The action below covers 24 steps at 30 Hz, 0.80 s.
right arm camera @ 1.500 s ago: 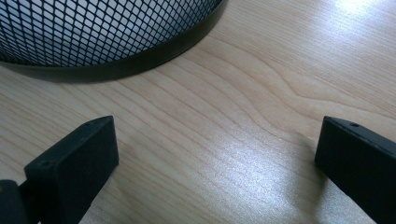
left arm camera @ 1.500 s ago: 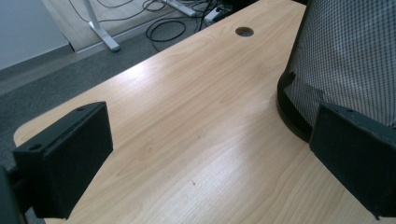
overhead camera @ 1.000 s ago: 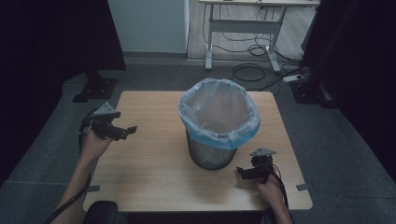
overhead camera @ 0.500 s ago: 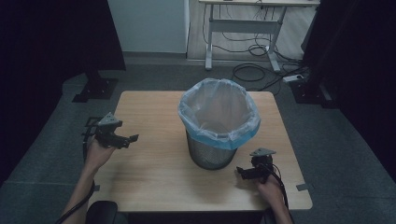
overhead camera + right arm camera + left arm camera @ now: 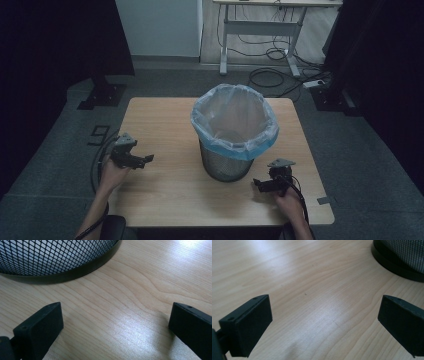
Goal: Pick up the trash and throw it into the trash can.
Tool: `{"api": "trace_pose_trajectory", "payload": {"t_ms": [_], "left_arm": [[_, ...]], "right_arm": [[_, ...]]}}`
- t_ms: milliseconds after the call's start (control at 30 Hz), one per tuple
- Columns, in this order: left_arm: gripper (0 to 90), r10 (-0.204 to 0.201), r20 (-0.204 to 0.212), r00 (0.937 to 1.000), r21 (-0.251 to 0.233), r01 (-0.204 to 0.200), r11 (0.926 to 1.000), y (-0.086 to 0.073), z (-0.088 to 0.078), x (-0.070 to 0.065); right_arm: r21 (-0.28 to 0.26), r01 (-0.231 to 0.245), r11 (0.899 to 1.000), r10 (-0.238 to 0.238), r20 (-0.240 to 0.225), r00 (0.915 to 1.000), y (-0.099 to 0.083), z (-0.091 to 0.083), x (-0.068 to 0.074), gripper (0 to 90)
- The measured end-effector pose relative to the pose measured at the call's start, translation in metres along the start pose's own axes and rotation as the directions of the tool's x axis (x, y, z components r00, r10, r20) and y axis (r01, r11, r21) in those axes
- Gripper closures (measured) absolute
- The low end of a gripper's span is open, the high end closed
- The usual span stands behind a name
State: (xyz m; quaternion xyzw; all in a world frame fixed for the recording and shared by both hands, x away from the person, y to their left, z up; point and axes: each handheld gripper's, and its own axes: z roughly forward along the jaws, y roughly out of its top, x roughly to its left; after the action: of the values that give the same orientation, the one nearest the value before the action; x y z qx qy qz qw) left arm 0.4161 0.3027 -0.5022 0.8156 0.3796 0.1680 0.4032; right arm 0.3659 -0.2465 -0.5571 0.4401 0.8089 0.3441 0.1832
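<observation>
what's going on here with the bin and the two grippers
A person sits at a wooden table with a gripper in each hand. A mesh bin lined with a blue bag stands mid-table. The left gripper and right gripper sit low on either side of it, jaws open, holding nothing and not touching it.

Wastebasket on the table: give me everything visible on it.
The wastebasket is a round black wire-mesh bin with a solid black band around its base. A translucent pale-blue bag liner sits inside, its edge folded down over the rim and covering the upper wall. It stands upright near the middle of the wooden table; nothing is visible inside the liner. Nothing else touches it: the left gripper and right gripper sit apart on either side, jaws open.
</observation>
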Motion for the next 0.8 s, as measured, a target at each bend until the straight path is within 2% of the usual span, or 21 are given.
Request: {"api": "trace_pose_trajectory", "payload": {"t_ms": [233, 333, 467, 500, 533, 567, 633, 700, 733, 800], "left_arm": [[0.0, -0.004, 0.012, 0.9999, 0.029, 0.003, 0.9996, -0.014, 0.014, -0.007], [0.0, 0.000, 0.011, 0.9999, 0.057, -0.001, 0.9984, -0.020, 0.020, -0.009], [0.0, 0.022, 0.001, 0.9998, 0.116, -0.022, 0.9930, -0.027, 0.029, -0.012], [0.0, 0.022, 0.001, 0.9998, 0.116, -0.022, 0.9930, -0.027, 0.029, -0.012], [0.0, 0.028, -0.007, 0.9996, 0.140, -0.027, 0.9898, -0.030, 0.032, -0.013], [0.0, 0.028, -0.007, 0.9996, 0.140, -0.027, 0.9898, -0.030, 0.032, -0.013], [0.0, 0.040, -0.015, 0.9991, 0.180, -0.037, 0.9829, -0.031, 0.035, -0.014], [0.0, 0.036, -0.020, 0.9991, 0.179, -0.032, 0.9833, -0.031, 0.035, -0.014], [0.0, 0.020, -0.024, 0.9995, 0.183, -0.015, 0.9829, -0.031, 0.035, -0.013], [0.0, 0.020, -0.024, 0.9995, 0.184, -0.015, 0.9829, -0.031, 0.035, -0.013]], "right_arm": [[0.000, 0.000, 1.000, 0.000, 0.000, 1.0000, 0.000, 0.000, 0.000, 0.0], [0.000, 0.000, 1.000, 0.000, 0.000, 1.0000, 0.000, 0.000, 0.000, 0.0], [0.000, 0.000, 1.000, 0.000, 0.000, 1.0000, 0.000, 0.000, 0.000, 0.0], [0.000, 0.000, 1.000, 0.000, 0.000, 1.0000, 0.000, 0.000, 0.000, 0.0], [0.000, 0.000, 1.000, 0.000, 0.000, 1.0000, 0.000, 0.000, 0.000, 0.0], [0.000, 0.000, 1.000, 0.000, 0.000, 1.0000, 0.000, 0.000, 0.000, 0.0], [0.000, 0.000, 1.000, 0.000, 0.000, 1.0000, 0.000, 0.000, 0.000, 0.0], [0.000, 0.000, 1.000, 0.000, 0.000, 1.0000, 0.000, 0.000, 0.000, 0.0], [0.000, 0.000, 1.000, 0.000, 0.000, 1.0000, 0.000, 0.000, 0.000, 0.0], [0.000, 0.000, 1.000, 0.000, 0.000, 1.0000, 0.000, 0.000, 0.000, 0.0]]}}
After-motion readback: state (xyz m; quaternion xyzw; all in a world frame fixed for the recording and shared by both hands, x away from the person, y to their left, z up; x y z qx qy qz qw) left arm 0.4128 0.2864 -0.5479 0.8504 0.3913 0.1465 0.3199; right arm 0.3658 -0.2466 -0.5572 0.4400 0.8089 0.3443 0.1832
